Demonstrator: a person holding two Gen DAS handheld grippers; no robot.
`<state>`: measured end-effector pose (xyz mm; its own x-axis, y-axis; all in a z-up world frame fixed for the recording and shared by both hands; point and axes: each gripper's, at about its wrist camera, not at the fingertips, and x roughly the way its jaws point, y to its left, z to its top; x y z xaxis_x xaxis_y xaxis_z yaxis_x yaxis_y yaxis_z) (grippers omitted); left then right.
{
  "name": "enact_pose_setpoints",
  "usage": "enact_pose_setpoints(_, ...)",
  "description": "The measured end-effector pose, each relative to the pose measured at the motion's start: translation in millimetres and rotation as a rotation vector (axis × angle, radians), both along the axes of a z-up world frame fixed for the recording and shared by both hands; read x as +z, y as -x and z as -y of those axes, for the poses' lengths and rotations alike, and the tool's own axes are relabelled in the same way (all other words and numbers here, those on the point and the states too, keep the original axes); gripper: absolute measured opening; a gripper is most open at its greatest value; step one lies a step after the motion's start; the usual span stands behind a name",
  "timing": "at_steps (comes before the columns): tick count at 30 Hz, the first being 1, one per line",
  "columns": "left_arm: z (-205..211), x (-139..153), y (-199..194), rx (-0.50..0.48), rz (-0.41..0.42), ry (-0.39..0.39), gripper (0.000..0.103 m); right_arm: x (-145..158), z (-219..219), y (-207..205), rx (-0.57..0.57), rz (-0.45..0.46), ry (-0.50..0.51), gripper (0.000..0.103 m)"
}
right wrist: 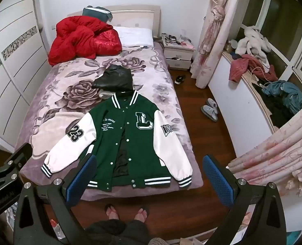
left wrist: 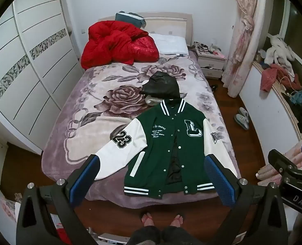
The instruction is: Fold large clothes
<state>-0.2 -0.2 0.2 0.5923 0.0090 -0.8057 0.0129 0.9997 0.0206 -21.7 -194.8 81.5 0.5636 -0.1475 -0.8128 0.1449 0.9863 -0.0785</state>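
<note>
**Jacket spread flat on the bed, both claws wide and empty**

A green jacket (left wrist: 169,149) with white sleeves lies face up at the foot of a bed (left wrist: 85,110), on a mauve blanket printed with large roses. Its front hangs partly unsnapped, showing black lining. The chest carries a big letter L; one sleeve bears the number 23. Both sleeves angle outward and down, cuffs near the blanket's edge. The striped hem sits close to the foot of the bed.

Just past the jacket's collar rests a black garment (left wrist: 161,85), touching it. Farther up, near the headboard, a red quilt (left wrist: 118,42) is bunched beside a white pillow (left wrist: 171,42).

The left gripper (left wrist: 151,175) hovers above the near end of the bed, jaws spread wide, nothing between its blue pads. The right gripper (right wrist: 148,173) does the same, also wide and empty, tilted down toward the jacket. Neither touches the cloth.

A person stands at the foot of the bed; bare feet (right wrist: 128,214) in sandals show on the wooden floor. Slippers (right wrist: 210,110) lie on the floor beside the bed.
</note>
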Motion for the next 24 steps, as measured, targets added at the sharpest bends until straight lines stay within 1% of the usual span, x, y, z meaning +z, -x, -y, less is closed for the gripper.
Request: enact_pose_setpoints(24, 1.9, 0.2, -2.1, 0.003, 0.002, 0.012, 0.103, 2.1, -1.0, -0.8, 0.0, 0.005, 0.006, 0.103)
